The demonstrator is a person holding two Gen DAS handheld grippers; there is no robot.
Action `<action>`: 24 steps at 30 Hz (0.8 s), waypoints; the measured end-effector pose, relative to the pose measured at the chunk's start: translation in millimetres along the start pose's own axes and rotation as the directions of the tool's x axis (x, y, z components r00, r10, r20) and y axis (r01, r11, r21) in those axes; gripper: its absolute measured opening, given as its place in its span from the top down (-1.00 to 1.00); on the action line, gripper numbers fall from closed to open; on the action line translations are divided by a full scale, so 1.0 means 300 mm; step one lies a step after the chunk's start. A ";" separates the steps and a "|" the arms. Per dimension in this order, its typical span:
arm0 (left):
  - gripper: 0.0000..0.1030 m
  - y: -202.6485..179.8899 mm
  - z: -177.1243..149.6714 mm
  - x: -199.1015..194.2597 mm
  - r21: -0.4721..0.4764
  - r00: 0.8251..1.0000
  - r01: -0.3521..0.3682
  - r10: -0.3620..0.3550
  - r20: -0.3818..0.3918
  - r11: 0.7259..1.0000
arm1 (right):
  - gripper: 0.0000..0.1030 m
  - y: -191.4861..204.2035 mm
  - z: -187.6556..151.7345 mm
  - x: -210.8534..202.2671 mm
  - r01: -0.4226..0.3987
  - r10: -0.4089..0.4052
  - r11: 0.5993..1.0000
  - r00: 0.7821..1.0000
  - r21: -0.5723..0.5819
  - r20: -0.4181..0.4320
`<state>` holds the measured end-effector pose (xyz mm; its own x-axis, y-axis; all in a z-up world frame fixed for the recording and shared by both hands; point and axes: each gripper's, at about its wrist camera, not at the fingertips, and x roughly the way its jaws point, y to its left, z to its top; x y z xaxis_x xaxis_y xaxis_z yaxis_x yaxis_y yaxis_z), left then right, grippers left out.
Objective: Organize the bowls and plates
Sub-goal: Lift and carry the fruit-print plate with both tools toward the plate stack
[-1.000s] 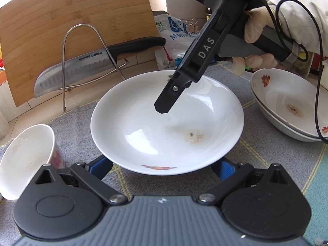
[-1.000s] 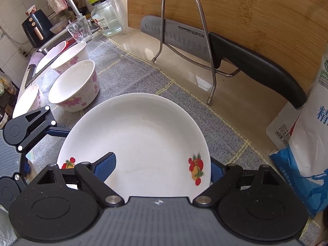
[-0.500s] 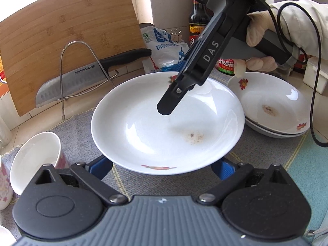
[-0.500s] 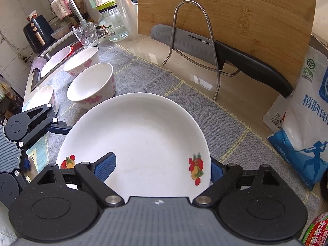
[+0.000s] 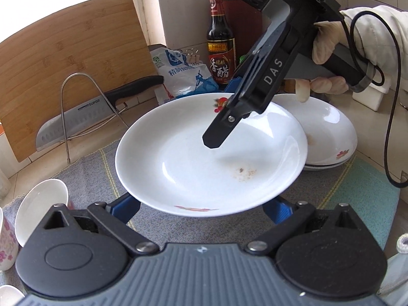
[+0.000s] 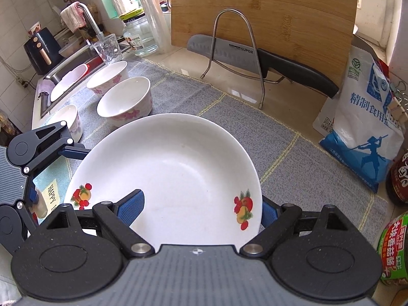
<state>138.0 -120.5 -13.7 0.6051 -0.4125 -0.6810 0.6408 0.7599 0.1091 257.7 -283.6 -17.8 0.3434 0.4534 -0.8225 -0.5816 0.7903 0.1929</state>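
Observation:
A white plate with fruit decals hangs above the grey mat. My right gripper is shut on its rim, one blue pad inside and one under the edge; it also shows in the left wrist view. My left gripper is open beneath the plate's near edge, its blue pads either side; it also shows in the right wrist view. A stack of white plates sits on the right, partly behind the held plate. Several floral bowls stand at the left.
A bamboo cutting board leans at the back with a knife in a wire stand. A salt bag, a vinegar bottle and a sauce jar stand on the right. The sink lies far left.
The plate has moved with both grippers to the right and up, toward the stacked plates. More of the vinegar bottle and the salt bag has come into view.

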 end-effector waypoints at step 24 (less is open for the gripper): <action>-0.96 -0.151 0.068 0.009 0.141 0.985 0.173 -0.175 0.004 0.975 | -0.82 -0.033 -0.289 -0.205 0.122 -0.129 0.977 0.991 0.173 0.032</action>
<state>120.3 -166.3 -5.8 0.4852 -0.5410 -0.6869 0.7957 0.5989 0.0904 178.4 -354.9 -15.6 0.4388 0.3605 -0.8231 -0.3990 0.8989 0.1810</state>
